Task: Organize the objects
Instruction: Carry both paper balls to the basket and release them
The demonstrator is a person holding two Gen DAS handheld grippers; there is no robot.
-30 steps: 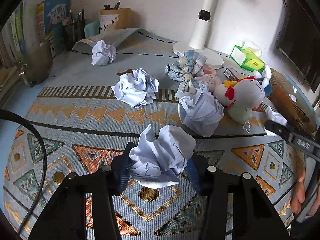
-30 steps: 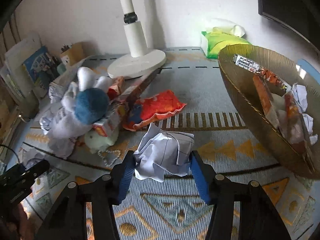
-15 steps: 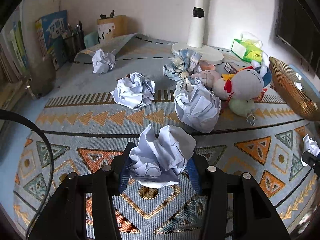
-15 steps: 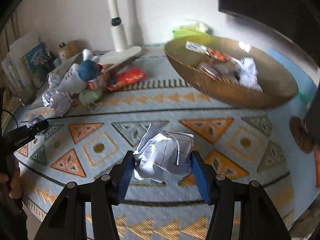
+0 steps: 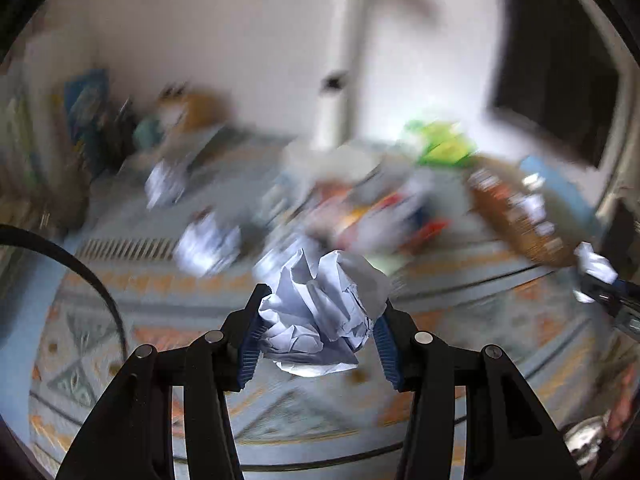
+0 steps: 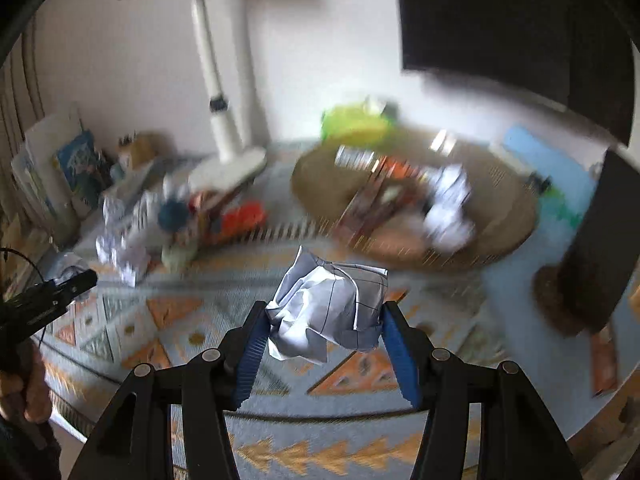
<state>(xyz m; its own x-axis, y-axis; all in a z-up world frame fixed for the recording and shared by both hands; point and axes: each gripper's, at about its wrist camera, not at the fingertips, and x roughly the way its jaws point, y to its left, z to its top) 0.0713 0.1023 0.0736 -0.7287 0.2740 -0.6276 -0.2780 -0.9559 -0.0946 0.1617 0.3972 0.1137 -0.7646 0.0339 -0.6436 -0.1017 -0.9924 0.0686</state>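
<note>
My left gripper [image 5: 318,330] is shut on a crumpled white paper ball [image 5: 320,312] and holds it in the air above the patterned mat [image 5: 120,320]. My right gripper [image 6: 326,334] is shut on a second crumpled paper ball [image 6: 330,308], also lifted above the mat [image 6: 180,312]. The golden wire basket [image 6: 508,236] lies ahead and to the right of the right gripper, with wrappers and a paper ball inside. In the left wrist view the basket [image 5: 516,224] is at the right. Two more paper balls [image 5: 208,244] lie on the mat. Both views are motion-blurred.
A plush toy pile [image 6: 172,220] and orange packet [image 6: 240,218] lie left of the basket. A white lamp stand [image 6: 224,160] rises at the back. A green tissue pack [image 6: 352,124] sits behind the basket. Books and a pen holder [image 6: 76,168] line the back left.
Both grippers have risen higher with their paper balls. The left one has swung right, so the basket shows more. The right one now looks down into the basket from higher.
</note>
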